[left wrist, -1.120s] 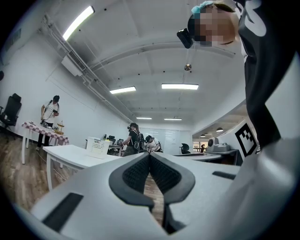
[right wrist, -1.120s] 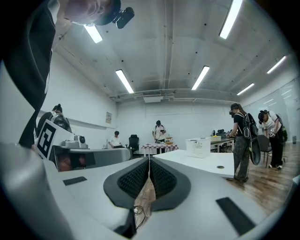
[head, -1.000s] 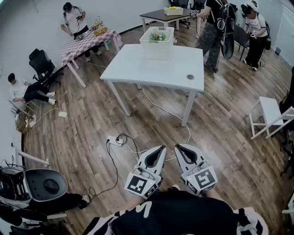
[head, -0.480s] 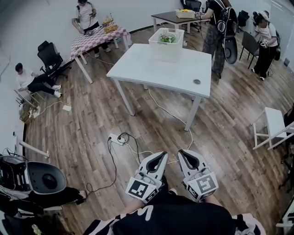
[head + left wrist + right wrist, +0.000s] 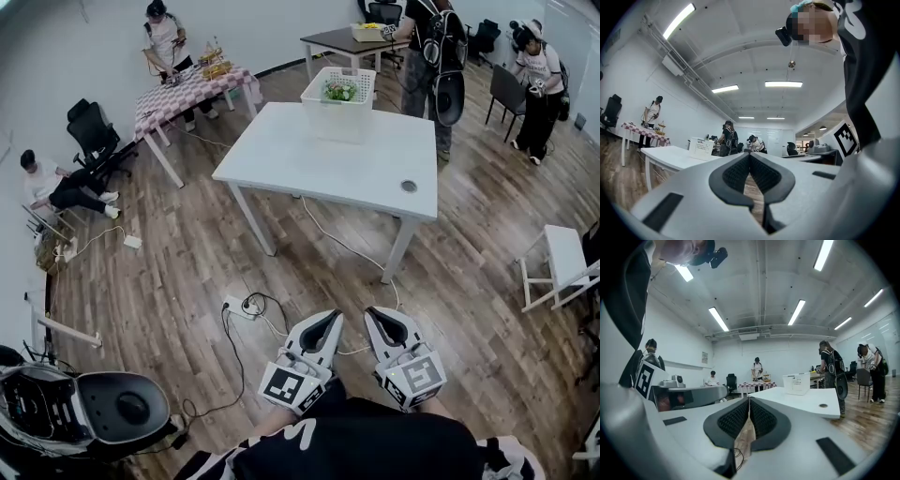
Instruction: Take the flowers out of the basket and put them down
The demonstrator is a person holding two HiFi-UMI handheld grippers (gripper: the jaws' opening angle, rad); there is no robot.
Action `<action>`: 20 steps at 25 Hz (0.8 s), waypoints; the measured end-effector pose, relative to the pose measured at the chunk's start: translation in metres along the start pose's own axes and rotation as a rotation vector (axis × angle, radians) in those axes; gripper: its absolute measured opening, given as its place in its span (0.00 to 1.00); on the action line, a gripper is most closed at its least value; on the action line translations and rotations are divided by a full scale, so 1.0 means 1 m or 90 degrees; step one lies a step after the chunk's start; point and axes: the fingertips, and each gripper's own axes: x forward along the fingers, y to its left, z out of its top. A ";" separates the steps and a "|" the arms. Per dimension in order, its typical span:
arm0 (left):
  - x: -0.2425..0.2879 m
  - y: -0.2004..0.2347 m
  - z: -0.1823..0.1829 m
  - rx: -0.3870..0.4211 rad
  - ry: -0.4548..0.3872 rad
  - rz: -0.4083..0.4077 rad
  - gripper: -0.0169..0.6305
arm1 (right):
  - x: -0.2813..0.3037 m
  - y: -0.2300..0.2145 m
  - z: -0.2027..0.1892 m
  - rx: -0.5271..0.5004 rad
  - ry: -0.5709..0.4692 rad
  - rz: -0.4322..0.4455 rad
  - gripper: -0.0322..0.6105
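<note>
A white basket (image 5: 339, 101) holding green flowers (image 5: 338, 91) stands at the far edge of a white table (image 5: 328, 164), well ahead of me across the wooden floor. Both grippers are held low, close to my body and far from the table. My left gripper (image 5: 331, 319) is shut with nothing in it, and so is my right gripper (image 5: 374, 314). In the left gripper view the basket (image 5: 701, 148) shows small beyond the left gripper (image 5: 749, 154). The right gripper view has the basket (image 5: 796, 383) on the table (image 5: 806, 401), past the right gripper (image 5: 749, 400).
A power strip with cables (image 5: 240, 306) lies on the floor between me and the table. A person with a backpack (image 5: 433, 56) stands behind the table. A white stool (image 5: 561, 262) is at the right, a checkered table (image 5: 183, 89) at the back left, a dark machine (image 5: 112, 412) at the lower left.
The table and basket have drifted a little lower and closer in the head view. Both grippers stay shut and held in the same place by my body.
</note>
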 end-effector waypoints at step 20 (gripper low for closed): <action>0.069 0.156 0.021 -0.004 0.015 -0.067 0.03 | 0.170 -0.036 0.026 0.010 -0.015 -0.060 0.09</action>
